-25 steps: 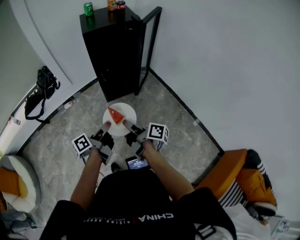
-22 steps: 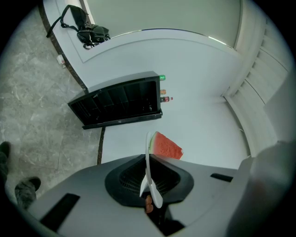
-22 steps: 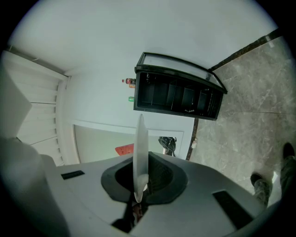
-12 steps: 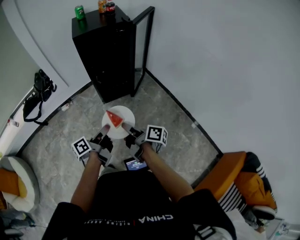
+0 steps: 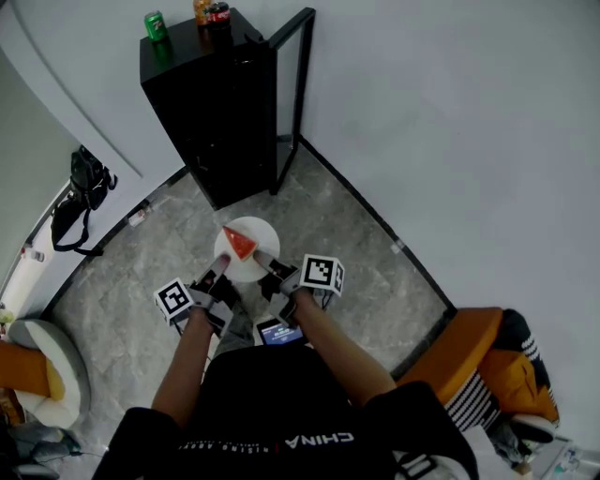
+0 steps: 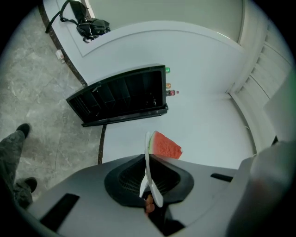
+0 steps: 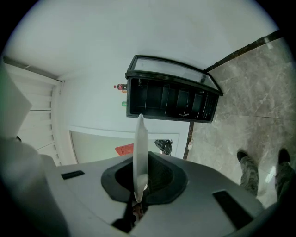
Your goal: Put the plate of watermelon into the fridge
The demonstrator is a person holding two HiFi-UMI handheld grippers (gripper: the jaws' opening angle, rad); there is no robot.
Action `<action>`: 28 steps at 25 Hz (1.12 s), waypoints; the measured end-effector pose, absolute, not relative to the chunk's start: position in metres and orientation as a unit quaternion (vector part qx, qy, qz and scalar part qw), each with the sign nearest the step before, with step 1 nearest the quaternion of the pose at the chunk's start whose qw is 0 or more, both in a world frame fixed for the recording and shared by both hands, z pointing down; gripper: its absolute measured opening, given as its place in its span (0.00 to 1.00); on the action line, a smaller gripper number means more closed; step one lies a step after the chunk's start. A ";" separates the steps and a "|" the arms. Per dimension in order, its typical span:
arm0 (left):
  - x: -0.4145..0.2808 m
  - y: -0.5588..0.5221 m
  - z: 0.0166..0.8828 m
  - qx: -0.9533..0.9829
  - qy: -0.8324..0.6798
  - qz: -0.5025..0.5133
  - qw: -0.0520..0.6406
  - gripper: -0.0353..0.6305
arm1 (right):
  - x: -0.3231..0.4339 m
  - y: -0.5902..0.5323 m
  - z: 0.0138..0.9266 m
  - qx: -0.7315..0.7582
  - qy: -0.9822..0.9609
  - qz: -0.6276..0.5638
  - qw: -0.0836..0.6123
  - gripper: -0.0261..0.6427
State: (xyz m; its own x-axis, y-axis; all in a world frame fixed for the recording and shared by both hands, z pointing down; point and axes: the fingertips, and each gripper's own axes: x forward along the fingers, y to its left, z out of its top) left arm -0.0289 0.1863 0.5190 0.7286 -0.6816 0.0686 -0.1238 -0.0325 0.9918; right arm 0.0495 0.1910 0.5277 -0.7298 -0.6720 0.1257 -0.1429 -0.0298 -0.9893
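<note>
Head view: left gripper [image 5: 213,277] and right gripper [image 5: 266,263] each clamp the near rim of the plate [image 5: 263,242], at its 7 and 5 o'clock, with the watermelon [image 5: 238,244] on top. The fridge [image 5: 217,108] stands well apart at 12 o'clock, its door [image 5: 292,94] open, so the carry likely runs straight ahead.

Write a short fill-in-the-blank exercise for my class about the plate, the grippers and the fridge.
1. The white plate carries one slice of ____.
2. ____ grippers hold the plate: the left gripper and the right gripper.
3. The black fridge has its door standing ____.
4. The leftmost can on top of the fridge is coloured ____.

Missing words: watermelon; two; open; green.
</note>
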 end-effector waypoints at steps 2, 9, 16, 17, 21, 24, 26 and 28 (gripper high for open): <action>-0.034 0.167 0.518 0.690 -0.290 -0.214 0.628 0.10 | 0.044 0.172 0.529 -0.308 0.662 -0.650 0.211 0.07; -0.063 0.091 0.507 0.701 -0.256 -0.202 0.634 0.10 | 0.012 0.100 0.522 -0.330 0.659 -0.640 0.220 0.07; -0.101 0.032 0.501 0.713 -0.227 -0.183 0.638 0.10 | -0.029 0.044 0.519 -0.345 0.654 -0.630 0.235 0.07; -0.106 0.027 0.503 0.713 -0.225 -0.179 0.640 0.10 | -0.034 0.040 0.521 -0.350 0.652 -0.630 0.236 0.07; -0.115 0.007 0.510 0.720 -0.209 -0.156 0.643 0.10 | -0.044 0.023 0.526 -0.367 0.638 -0.633 0.240 0.07; -0.114 -0.003 0.510 0.722 -0.200 -0.150 0.645 0.10 | -0.045 0.013 0.528 -0.364 0.633 -0.637 0.247 0.07; -0.114 -0.011 0.513 0.718 -0.204 -0.153 0.647 0.10 | -0.045 0.005 0.530 -0.363 0.633 -0.639 0.244 0.07; -0.115 -0.019 0.519 0.713 -0.211 -0.157 0.650 0.10 | -0.045 -0.004 0.535 -0.359 0.634 -0.642 0.238 0.07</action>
State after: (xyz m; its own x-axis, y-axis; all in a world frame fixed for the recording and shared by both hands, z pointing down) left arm -0.1149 -0.0190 0.5186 0.8619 -0.5048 0.0491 -0.0960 -0.0673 0.9931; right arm -0.0450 -0.0044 0.5346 -0.6283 -0.7615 0.1596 -0.1498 -0.0829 -0.9852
